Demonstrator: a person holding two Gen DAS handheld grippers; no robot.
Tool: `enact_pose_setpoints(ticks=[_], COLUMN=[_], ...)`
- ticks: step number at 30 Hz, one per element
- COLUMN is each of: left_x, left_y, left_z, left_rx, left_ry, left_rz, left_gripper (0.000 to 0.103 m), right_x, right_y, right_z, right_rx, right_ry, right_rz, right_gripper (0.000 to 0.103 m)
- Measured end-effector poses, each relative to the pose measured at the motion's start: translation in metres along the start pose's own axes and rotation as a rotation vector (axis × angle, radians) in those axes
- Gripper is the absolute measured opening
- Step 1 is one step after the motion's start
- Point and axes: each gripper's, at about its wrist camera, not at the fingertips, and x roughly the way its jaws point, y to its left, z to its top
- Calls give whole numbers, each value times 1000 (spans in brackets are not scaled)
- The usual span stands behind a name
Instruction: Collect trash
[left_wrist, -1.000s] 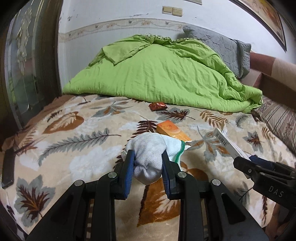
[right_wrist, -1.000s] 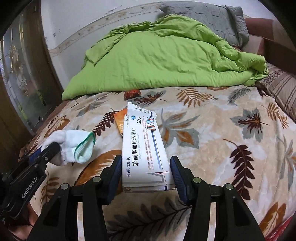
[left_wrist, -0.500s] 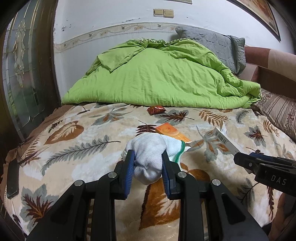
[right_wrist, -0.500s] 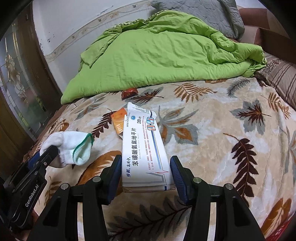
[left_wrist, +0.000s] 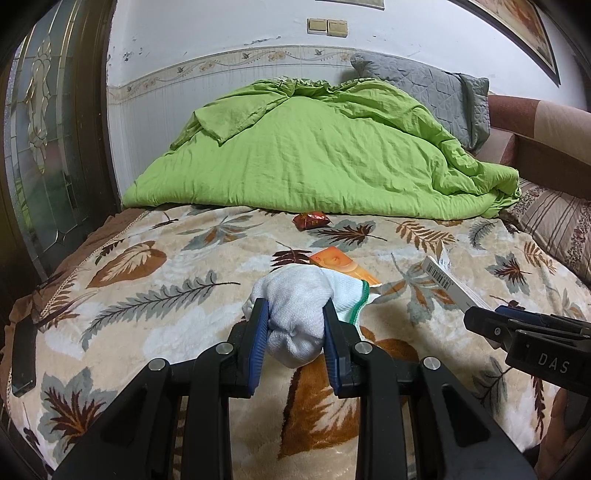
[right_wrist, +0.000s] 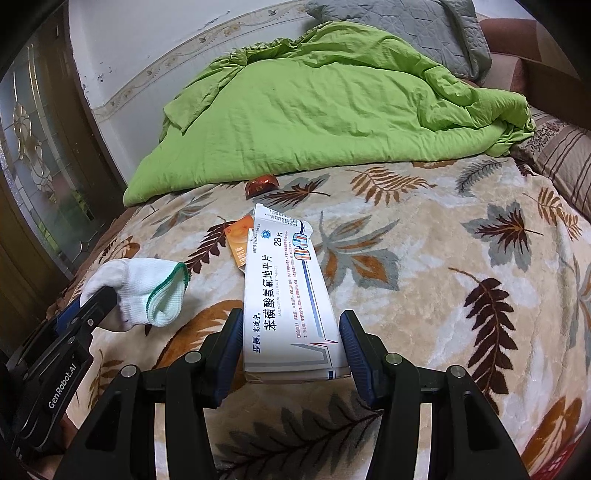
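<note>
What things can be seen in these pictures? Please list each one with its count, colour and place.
sock: 1, white with green cuff, held in left gripper
medicine box: 1, white, held in right gripper
orange packet: 1, orange, on blanket behind sock
red wrapper: 1, red, on blanket by the quilt's edge
quilt: 1, green, heaped at the back of the bed
pillow: 1, grey, behind quilt
blanket: 1, beige, leaf pattern, covers bed
left gripper: 1, black, blue pads
right gripper: 1, black, blue pads

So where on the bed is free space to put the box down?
The blanket is bare right of the box, up to the striped pillow. Also bare left of the sock. Crowded ahead: orange packet, red wrapper, green duvet.
</note>
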Motion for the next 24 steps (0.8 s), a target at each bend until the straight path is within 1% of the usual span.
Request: enact_pose_setpoints(ticks=[24], left_x=[0], left_y=[1], left_z=[-1], left_rx=[-1], left_ry=[-1], left_rz=[-3], left_gripper=[27], right_x=[-1], right_y=[1], right_z=[0], right_rx=[1], right_ry=[-6], right_rz=[5], right_gripper=[57])
